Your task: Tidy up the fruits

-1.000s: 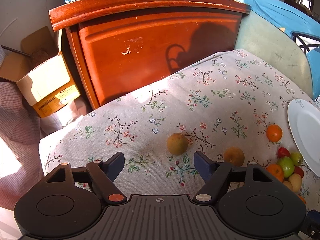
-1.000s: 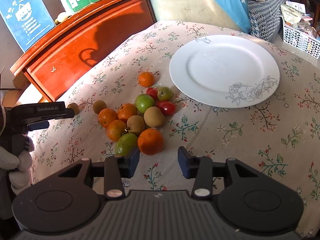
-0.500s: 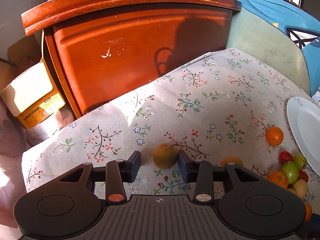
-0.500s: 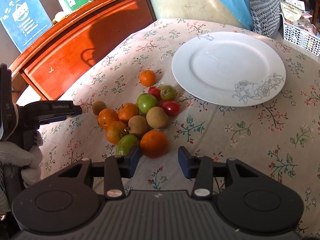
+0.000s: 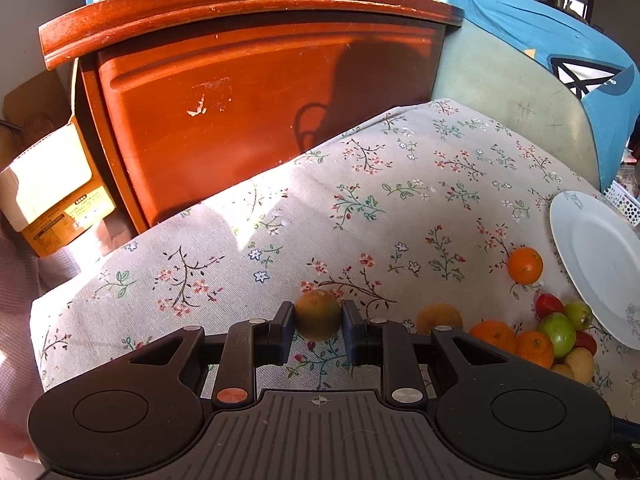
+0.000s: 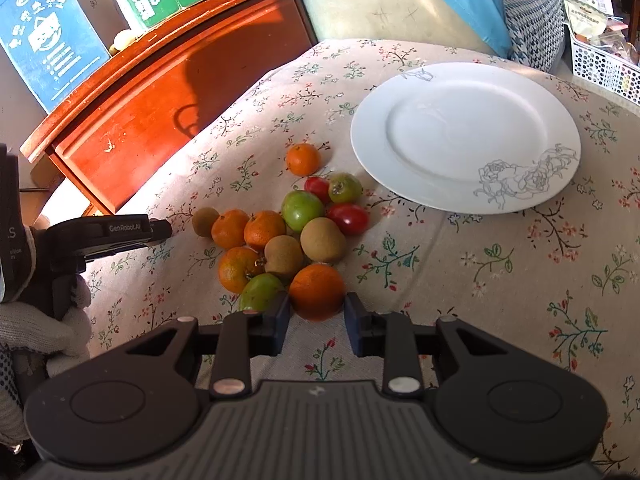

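On the flowered tablecloth (image 5: 400,208) a brown round fruit (image 5: 318,322) sits between my left gripper's pads; the left gripper (image 5: 319,314) is shut on it. The right wrist view shows that gripper (image 6: 158,232) from the side, held by a gloved hand (image 6: 60,320). My right gripper (image 6: 316,308) is closing its jaws on the nearest orange (image 6: 316,290) of the fruit pile, and both pads touch its sides. The pile holds oranges, brown fruits, green fruits (image 6: 302,210) and red tomatoes (image 6: 348,218). A white plate (image 6: 464,136) lies bare to the right.
A red-brown wooden cabinet (image 5: 260,120) stands past the table's far edge, with blue and green boxes (image 6: 44,40) on top. A cardboard box (image 5: 52,200) sits on the floor to the left. A chair with blue cloth (image 5: 560,60) and a white basket (image 6: 600,64) are behind the plate.
My left gripper came forward and closed from wide open onto the brown fruit. The right gripper's jaws narrowed around the nearest orange; that hand stayed put.
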`<state>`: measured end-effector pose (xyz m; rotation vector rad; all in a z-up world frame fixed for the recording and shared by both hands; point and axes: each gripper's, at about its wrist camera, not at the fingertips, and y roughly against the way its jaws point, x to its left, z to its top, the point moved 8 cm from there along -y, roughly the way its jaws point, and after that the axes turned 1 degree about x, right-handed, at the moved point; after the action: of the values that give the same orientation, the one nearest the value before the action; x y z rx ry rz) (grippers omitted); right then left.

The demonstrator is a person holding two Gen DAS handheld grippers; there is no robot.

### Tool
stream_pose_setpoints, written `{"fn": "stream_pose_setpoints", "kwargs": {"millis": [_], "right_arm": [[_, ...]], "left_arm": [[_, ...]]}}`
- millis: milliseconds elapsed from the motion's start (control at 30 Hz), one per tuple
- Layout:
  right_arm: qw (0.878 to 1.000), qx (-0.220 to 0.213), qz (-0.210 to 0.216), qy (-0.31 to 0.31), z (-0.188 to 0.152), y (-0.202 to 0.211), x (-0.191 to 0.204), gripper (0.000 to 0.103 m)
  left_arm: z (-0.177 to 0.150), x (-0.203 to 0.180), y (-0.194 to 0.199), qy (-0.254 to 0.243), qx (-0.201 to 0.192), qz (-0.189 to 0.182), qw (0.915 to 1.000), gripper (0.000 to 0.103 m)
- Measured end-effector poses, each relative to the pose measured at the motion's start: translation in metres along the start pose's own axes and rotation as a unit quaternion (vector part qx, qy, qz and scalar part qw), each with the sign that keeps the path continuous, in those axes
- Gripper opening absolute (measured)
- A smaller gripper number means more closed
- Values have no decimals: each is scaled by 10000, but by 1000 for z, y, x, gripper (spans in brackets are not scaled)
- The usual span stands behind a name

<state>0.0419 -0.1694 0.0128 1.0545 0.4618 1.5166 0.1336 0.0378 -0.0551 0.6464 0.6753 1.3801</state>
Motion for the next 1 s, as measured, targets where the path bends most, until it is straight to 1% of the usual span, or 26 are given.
{"fn": "stream_pose_setpoints", "kwargs": {"millis": [33,133,333,400,467,633,867,1000], "right_arm": [[10000,-20,-4,1,0,0,0,33],[10000,-38,1,-39,1,0,0,35],[9999,-75,45,-72,2,-5,1,35],[9999,-122,21,28,2,-6,3,35],[9999,-133,-7,110,2,-7,5,32],[9999,-144,4,93,3,-6,3,30],[9995,-294,82,-105,12,9,-3,30],[9990,-439,49,-81,21,21,-7,30]], "left_arm": [[-1,-1,2,-20,6,-14,10000,22],[-4,-8,9,-57,6,-112,9999,22],[-8,-24,28,-184,-59,-412,9990,22],[-10,-27,32,-203,-52,-504,9985,22],[-14,-33,37,-264,-38,-609,9978,22],[-18,-44,45,-378,-69,-692,9969,22],[-11,-64,60,-583,-256,-817,9946,22],[-4,-83,66,-693,-300,-1055,9916,22]]}}
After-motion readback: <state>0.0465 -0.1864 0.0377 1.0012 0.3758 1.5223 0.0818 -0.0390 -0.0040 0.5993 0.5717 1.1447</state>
